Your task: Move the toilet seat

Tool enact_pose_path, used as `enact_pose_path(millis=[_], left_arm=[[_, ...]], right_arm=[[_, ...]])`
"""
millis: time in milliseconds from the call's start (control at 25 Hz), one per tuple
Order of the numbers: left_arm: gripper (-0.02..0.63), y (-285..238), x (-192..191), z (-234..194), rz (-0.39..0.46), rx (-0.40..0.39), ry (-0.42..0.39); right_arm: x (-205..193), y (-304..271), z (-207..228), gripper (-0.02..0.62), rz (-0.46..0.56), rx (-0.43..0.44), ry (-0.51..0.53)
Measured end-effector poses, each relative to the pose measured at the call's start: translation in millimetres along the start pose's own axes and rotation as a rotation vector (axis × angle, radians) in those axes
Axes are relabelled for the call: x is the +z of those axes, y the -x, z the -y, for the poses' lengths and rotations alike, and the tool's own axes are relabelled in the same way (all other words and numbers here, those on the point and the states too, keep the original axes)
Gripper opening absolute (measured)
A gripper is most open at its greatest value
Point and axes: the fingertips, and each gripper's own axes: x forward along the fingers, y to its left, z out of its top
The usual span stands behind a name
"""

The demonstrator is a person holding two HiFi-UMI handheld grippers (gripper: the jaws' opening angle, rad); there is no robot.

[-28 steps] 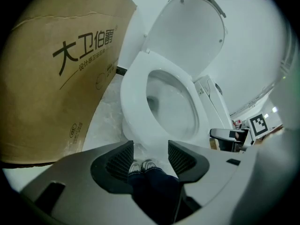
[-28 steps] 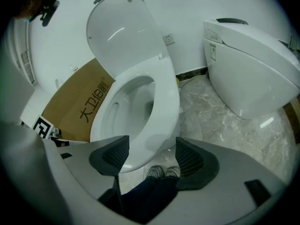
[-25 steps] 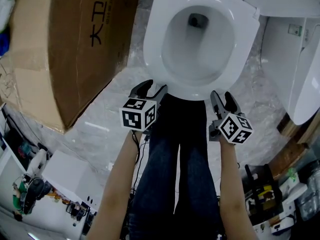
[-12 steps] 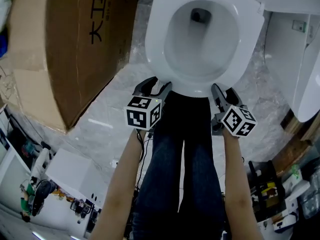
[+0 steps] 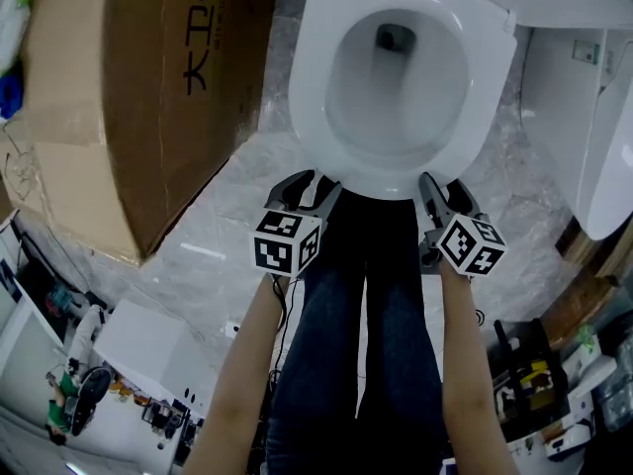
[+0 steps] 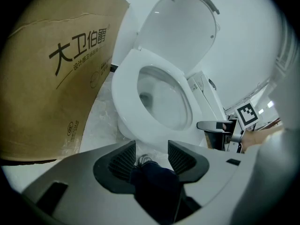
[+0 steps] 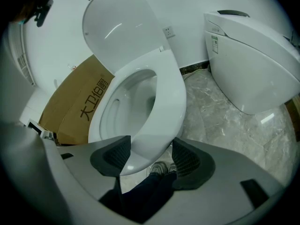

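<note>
Both tongs face the toilet seat (image 5: 307,87) rim for lifting: your left gripper (image 5: 312,182) wide, empty; your right gripper (image 5: 441,188) closing round the rim, not yet pressing.

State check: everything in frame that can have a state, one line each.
toilet seat: down on the bowl.
toilet lid: raised, leaning back.
second toilet: lid shut.
left hand-held gripper: open, nothing between its jaws.
right hand-held gripper: jaws closing, the seat's front edge shows between them, pads not on it.
</note>
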Motion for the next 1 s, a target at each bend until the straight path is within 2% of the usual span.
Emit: enact_pose_path(millis=[360, 720, 1000], left_arm=[[0.222, 19.0, -0.6, 37.0, -0.006, -0.035, -0.048], [0.205, 51.5, -20.4, 89.0, -0.049, -0.086, -0.106], [0.177, 70.6, -2.2, 115.2, -0.002, -0.089, -0.129]], right_arm=[[9.2, 21.6, -12.3, 0.287, 0.016, -0.017, -0.002], [29.1, 62.2, -32.2, 0.290, 0.063, -0.012, -0.032], [60.5, 103.6, -56.3, 0.291, 0.151, 0.011, -0.062]])
